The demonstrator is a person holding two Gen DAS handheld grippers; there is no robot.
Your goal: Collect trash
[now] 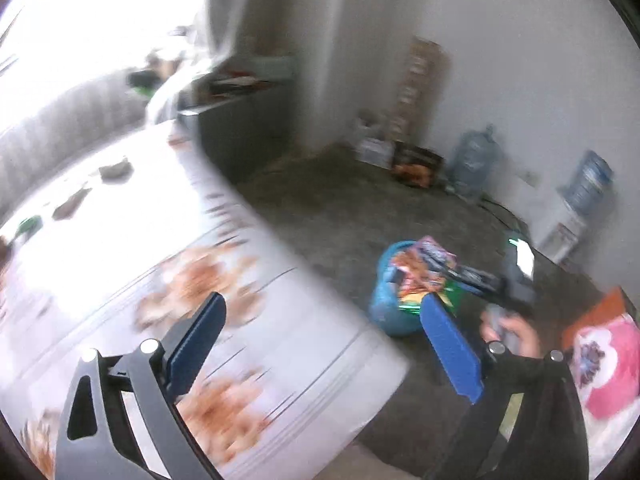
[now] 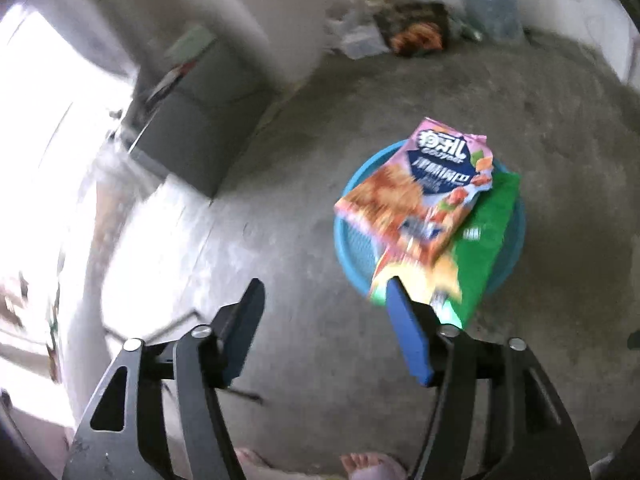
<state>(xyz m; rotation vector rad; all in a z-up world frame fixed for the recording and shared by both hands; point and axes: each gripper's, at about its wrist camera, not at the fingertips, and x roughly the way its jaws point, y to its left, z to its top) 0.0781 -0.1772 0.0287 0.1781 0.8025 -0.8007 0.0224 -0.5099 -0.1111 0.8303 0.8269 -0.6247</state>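
A blue round bin (image 2: 354, 240) stands on the concrete floor, with a pink and orange snack bag (image 2: 412, 196) and a green wrapper (image 2: 488, 240) lying across its top. The bin also shows in the left wrist view (image 1: 384, 312) with the wrappers (image 1: 424, 268) sticking out. My right gripper (image 2: 326, 300) is open and empty above the floor, just left of the bin. My left gripper (image 1: 324, 312) is open and empty over the table's corner. Small dark scraps (image 1: 116, 170) lie on the table farther back.
A table with a white, orange-flowered cloth (image 1: 224, 344) fills the left. A grey cabinet (image 1: 240, 132) stands behind it. Water jugs (image 1: 476, 164), boxes (image 1: 416, 164) and a dispenser (image 1: 568, 228) line the far wall. A pink bag (image 1: 608, 368) is at the right. Bare feet (image 2: 372, 464) show below.
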